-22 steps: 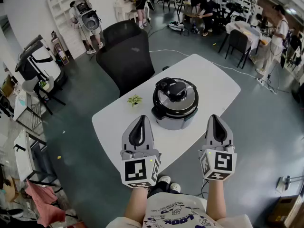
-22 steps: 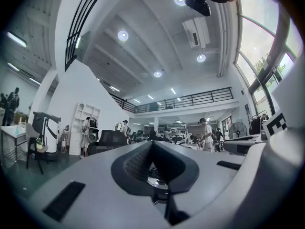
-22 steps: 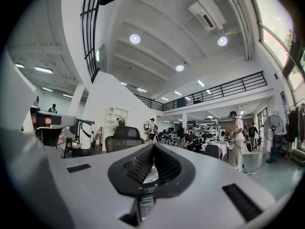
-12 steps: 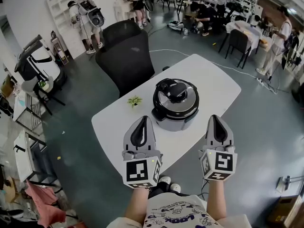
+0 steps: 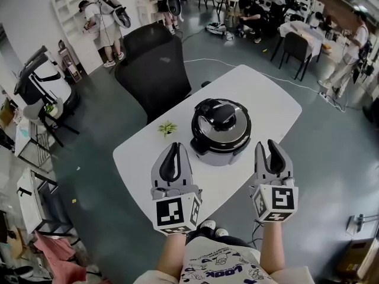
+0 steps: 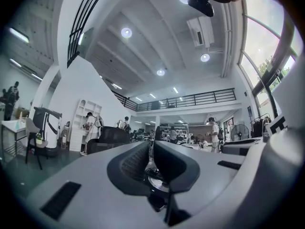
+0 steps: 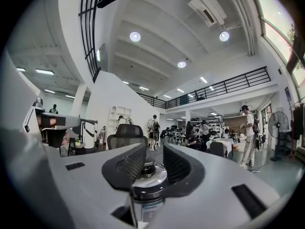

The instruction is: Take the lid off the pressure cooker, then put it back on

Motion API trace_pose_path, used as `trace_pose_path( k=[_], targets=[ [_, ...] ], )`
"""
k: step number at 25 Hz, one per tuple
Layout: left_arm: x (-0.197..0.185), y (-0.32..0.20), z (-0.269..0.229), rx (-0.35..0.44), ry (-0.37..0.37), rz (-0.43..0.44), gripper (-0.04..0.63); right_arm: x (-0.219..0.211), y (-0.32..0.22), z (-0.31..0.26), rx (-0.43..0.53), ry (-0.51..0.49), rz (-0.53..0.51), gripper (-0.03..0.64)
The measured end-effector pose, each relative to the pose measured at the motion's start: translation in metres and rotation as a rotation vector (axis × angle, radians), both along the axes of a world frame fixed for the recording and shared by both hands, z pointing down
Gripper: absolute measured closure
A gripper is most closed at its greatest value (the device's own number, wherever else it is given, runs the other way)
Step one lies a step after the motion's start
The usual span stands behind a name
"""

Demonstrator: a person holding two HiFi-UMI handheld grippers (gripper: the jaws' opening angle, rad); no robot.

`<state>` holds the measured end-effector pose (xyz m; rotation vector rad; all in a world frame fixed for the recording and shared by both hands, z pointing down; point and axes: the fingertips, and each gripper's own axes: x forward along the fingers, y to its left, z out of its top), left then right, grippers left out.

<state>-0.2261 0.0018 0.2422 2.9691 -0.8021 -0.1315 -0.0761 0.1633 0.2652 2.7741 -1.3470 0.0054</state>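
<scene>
Pressure cooker point(image 5: 220, 132) on table point(image 5: 266, 99), plant point(image 5: 167, 128) left of it, chair point(image 5: 155, 64) behind.

The white bench point(image 5: 263, 96) has a long top with rounded corners and carries two things. The pressure cooker point(image 5: 220, 132) stands about midway along its length, closer to the near long edge than to the far one, with its dark-handled lid point(image 5: 220, 118) on. A small green leafy plant point(image 5: 167, 128) sits near the cooker, towards the bench's left end and far long edge.
</scene>
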Motion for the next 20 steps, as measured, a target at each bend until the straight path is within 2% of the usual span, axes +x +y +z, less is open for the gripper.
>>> trace_pose_path(
  k=[2, 5, 7, 13, 20],
  targets=[
    [0.003, -0.009, 0.002, -0.008, 0.005, -0.002, 0.513, 0.000, -0.009, 0.003, -0.013, -0.006, -0.015, 0.447],
    [0.006, -0.020, 0.008, -0.019, 0.003, -0.003, 0.418, 0.000, -0.018, 0.010, -0.036, -0.013, -0.030, 0.389],
    [0.007, -0.026, 0.012, -0.031, 0.009, -0.003, 0.385, 0.000, -0.024, 0.015, -0.050, -0.014, -0.037, 0.353],
    [0.014, -0.044, 0.023, -0.051, -0.001, -0.015, 0.374, 0.011, -0.042, 0.024, -0.072, -0.030, -0.051, 0.308],
    [0.038, -0.065, 0.033, -0.058, -0.012, -0.054, 0.374, 0.046, -0.064, 0.034, -0.081, -0.036, -0.078, 0.298]
  ],
)
